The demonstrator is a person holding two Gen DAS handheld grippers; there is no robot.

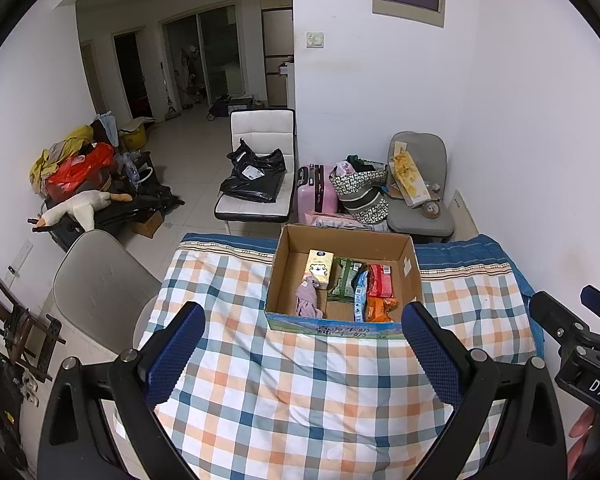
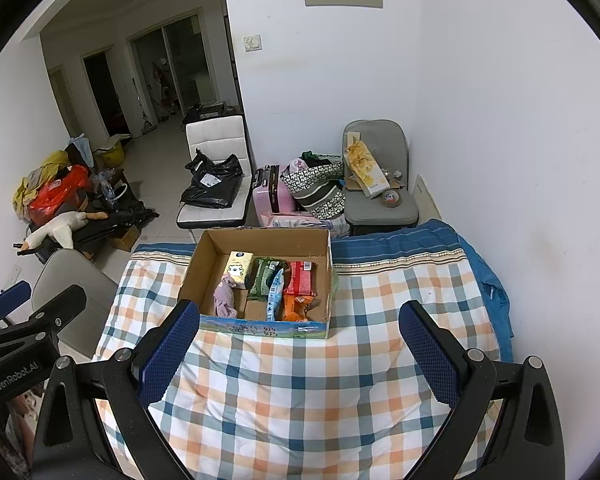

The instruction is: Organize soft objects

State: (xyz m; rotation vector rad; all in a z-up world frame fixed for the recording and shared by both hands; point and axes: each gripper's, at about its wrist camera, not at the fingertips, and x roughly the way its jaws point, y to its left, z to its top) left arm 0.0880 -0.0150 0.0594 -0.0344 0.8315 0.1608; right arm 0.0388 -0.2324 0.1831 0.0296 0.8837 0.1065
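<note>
An open cardboard box (image 1: 400, 242) (image 2: 204, 256) stands on a checked cloth. Inside lie a yellow tissue pack (image 1: 320, 267) (image 2: 239, 269), a rolled mauve cloth (image 1: 308, 296) (image 2: 225, 298), a green pack (image 1: 345, 280) (image 2: 263, 278), a blue-white packet (image 1: 360, 294) (image 2: 274, 294), a red pack (image 1: 380, 280) (image 2: 300, 278) and an orange pack (image 1: 380, 308) (image 2: 298, 306). My left gripper (image 1: 302, 320) is open and empty, just in front of the box. My right gripper (image 2: 300, 318) is open and empty, in front of the box and offset right.
The checked cloth (image 1: 300, 400) (image 2: 300, 392) covers the surface, with a blue blanket edge (image 2: 488, 276) at the right. A grey chair (image 1: 100, 292) stands at the left. Behind are a white chair with a black bag (image 1: 256, 176), a pink suitcase (image 1: 316, 188) and a grey chair (image 1: 420, 184).
</note>
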